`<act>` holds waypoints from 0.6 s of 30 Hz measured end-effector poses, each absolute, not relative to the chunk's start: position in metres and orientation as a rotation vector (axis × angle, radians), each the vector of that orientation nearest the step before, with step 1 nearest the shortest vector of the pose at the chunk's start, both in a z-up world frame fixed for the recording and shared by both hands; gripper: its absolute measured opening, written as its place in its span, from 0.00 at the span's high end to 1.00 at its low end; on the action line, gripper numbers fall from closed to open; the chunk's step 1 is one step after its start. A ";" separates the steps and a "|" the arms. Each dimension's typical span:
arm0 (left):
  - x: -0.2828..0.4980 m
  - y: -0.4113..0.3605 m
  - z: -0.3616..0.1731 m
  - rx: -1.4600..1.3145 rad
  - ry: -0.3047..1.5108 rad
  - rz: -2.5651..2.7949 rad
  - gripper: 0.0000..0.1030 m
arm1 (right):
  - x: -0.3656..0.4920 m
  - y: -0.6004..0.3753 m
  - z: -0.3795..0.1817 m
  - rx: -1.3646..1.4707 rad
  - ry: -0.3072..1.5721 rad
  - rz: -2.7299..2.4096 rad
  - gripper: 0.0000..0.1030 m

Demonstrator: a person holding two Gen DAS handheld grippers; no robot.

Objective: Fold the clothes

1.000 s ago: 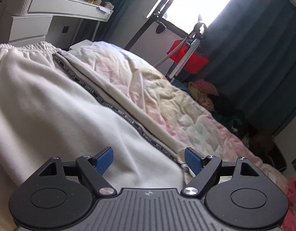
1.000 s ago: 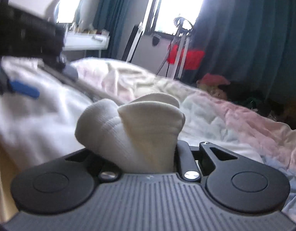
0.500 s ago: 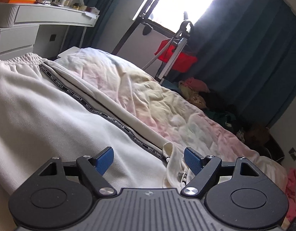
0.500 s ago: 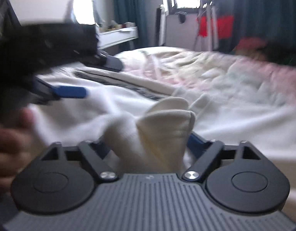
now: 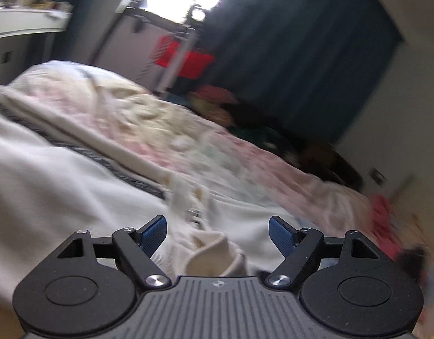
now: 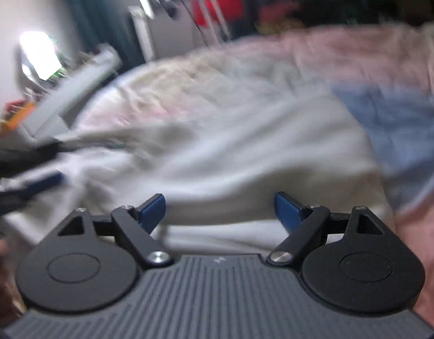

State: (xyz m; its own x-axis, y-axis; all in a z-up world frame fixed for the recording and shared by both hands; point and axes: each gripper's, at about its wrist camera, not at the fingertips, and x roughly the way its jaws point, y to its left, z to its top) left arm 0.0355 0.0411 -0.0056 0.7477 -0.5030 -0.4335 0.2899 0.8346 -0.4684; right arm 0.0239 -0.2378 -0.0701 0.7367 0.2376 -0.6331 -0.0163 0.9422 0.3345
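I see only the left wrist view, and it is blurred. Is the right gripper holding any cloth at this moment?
Observer: No. The right gripper is open. Its jaws have just been opening, and nothing is between them.
Operator: What lies in front of it?
Observer: The white garment, spread on the bedcover, is directly ahead of the fingers.
Operator: Is my left gripper visible from there?
Observer: Yes, blurred, at the left edge of the right wrist view, over the same garment. One blue pad shows.
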 end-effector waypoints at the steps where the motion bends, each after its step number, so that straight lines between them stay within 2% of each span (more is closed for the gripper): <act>1: 0.036 0.036 -0.007 -0.375 0.579 -0.474 0.23 | 0.025 -0.238 -0.075 0.329 0.734 0.144 0.15; 7: 0.041 0.013 -0.024 -0.282 0.621 -0.525 0.27 | 0.038 -0.242 -0.049 0.406 0.665 0.170 0.14; 13: 0.052 0.021 -0.036 -0.357 0.652 -0.526 0.28 | 0.104 -0.212 -0.032 0.352 0.731 0.273 0.17; 15: 0.055 0.026 -0.040 -0.389 0.663 -0.521 0.33 | 0.129 -0.197 -0.029 0.317 0.761 0.311 0.20; 16: 0.056 0.027 -0.042 -0.397 0.670 -0.517 0.35 | 0.141 -0.189 -0.031 0.303 0.781 0.314 0.25; 18: 0.057 0.026 -0.043 -0.365 0.692 -0.497 0.45 | 0.161 -0.177 -0.043 0.279 0.839 0.298 0.33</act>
